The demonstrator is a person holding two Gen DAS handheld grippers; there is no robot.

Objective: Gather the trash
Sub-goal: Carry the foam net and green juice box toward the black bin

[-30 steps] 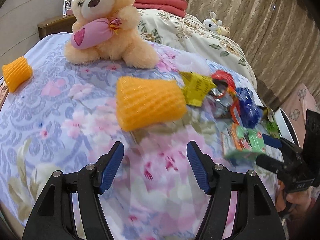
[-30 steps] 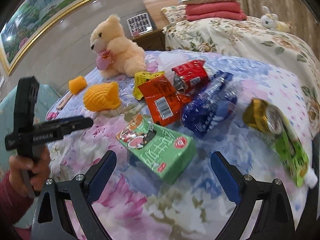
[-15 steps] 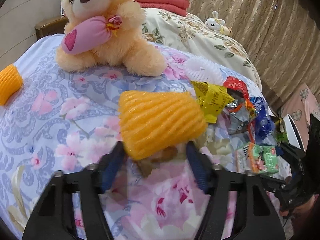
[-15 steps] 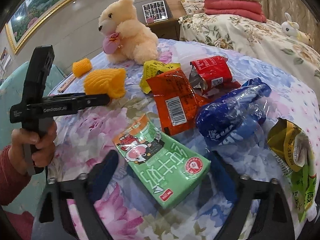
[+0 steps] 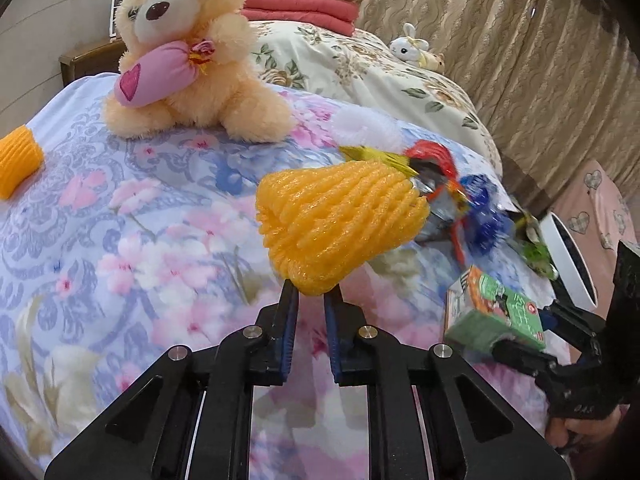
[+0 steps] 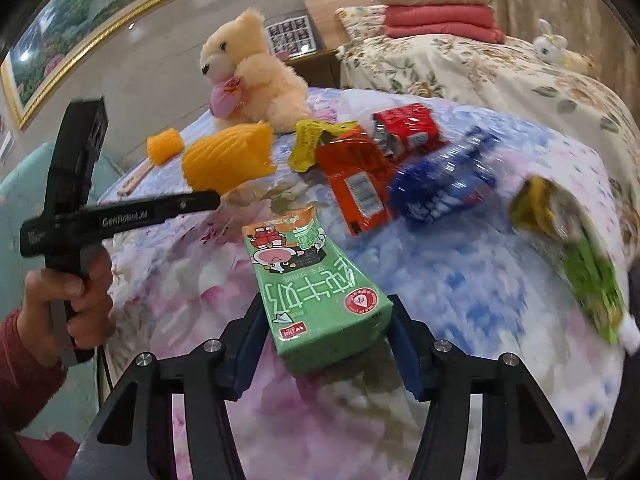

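Right now L gripper point(image 5: 311, 298) has its jaws pinched tight on the narrow bottom edge of the big orange foam net point(image 5: 340, 220), which sits lifted above the floral bedspread point(image 5: 132, 216). R gripper point(image 6: 326, 332) has jaws clamped on both sides of the green milk carton point(image 6: 316, 280), near its lower end; carton tilts up off the cover, printed face up.

Just past the carton in R view: orange snack wrapper point(image 6: 354, 176), red wrapper point(image 6: 404, 126) behind it, yellow wrapper point(image 6: 310, 140) to its left, crumpled blue plastic bag point(image 6: 444, 184) to its right. Yellow-green wrapper point(image 6: 576, 248) lies further right, apart from the rest, blurred.

Small orange foam net point(image 5: 18, 160) sits well off to the left on the bedspread. White foam net point(image 5: 366, 130) lies behind the yellow wrapper in L view. Teddy bear point(image 5: 188, 48) w/ pink heart pillow sits at the back. Second bed w/ folded red blankets point(image 6: 440, 20) and a small bunny toy point(image 6: 554, 48) beyond.
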